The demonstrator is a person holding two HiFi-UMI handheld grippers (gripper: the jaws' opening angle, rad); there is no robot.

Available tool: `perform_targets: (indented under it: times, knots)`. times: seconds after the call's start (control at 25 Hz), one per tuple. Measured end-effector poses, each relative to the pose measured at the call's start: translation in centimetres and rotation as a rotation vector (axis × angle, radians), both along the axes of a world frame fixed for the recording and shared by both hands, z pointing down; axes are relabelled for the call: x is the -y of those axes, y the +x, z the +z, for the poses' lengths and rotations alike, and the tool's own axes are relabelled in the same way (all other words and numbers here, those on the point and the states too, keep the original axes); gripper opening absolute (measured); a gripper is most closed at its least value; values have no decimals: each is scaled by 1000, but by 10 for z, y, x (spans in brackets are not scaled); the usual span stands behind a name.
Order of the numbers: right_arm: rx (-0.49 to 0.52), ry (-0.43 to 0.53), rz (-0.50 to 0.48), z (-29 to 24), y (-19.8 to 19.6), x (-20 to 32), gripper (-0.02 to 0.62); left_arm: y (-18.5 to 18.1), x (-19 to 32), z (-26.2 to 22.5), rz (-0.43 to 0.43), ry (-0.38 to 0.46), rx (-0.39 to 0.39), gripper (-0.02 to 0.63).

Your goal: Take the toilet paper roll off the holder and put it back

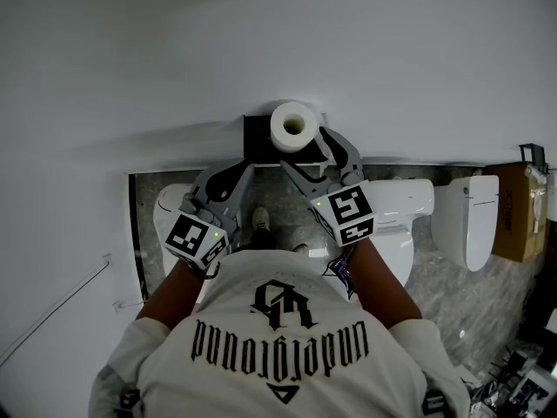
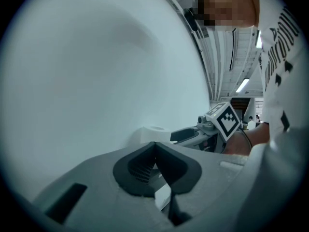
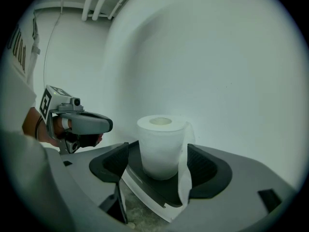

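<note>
Toilet paper roll [image 1: 292, 127] handling is the right gripper's job here, and the poses fit that. Nearest the head camera is the person's white printed shirt [image 1: 278, 338], with both forearms reaching out from it toward 12 o'clock. The left gripper [image 2: 155, 151] sits at about 7 o'clock of the roll. Its jaws are pressed together on nothing and point past the roll, so it seems parked out of the way rather than helping. The right gripper [image 3: 161, 166] comes in from about 5 o'clock with its jaws spread wide, one on each side of the roll. A sliver of gap shows on the 9 o'clock side, so the roll is framed rather than squeezed. On the 3 o'clock side a loose tail [image 3: 184, 178] of paper hangs down between roll and jaw. A close there would likely pinch the tail in with the roll, which may keep it from unwinding. The roll stands on end, core hole upward, on the dark holder [image 1: 254, 139], which is fixed low against the pale wall [image 1: 261, 42] at 12 o'clock. Whether a peg runs up the core cannot be seen. The jaws being level with the roll's lower half suggests a grip low on the body, for a straight lift. Whether the roll is about to be taken or is already back cannot be told from this moment.
</note>
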State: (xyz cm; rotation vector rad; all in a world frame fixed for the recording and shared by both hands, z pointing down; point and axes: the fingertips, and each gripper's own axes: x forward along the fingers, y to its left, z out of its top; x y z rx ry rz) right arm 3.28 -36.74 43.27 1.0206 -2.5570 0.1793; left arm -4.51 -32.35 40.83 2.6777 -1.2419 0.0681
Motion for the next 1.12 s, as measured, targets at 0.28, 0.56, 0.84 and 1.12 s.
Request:
perform_targets:
  times: [0.28, 0.56, 0.84, 1.12]
  knots:
    - [16, 16, 8, -10, 18, -25, 336, 18, -24, -8, 9, 12, 2, 12]
    - [37, 40, 25, -20, 42, -57, 336, 42, -54, -18, 24, 38, 8, 12]
    - [58, 86, 43, -37, 73, -93, 334, 71, -88, -32, 39, 74, 13, 12]
    - [64, 112, 24, -52, 105, -134, 328, 102, -123, -45, 34, 105, 10, 12]
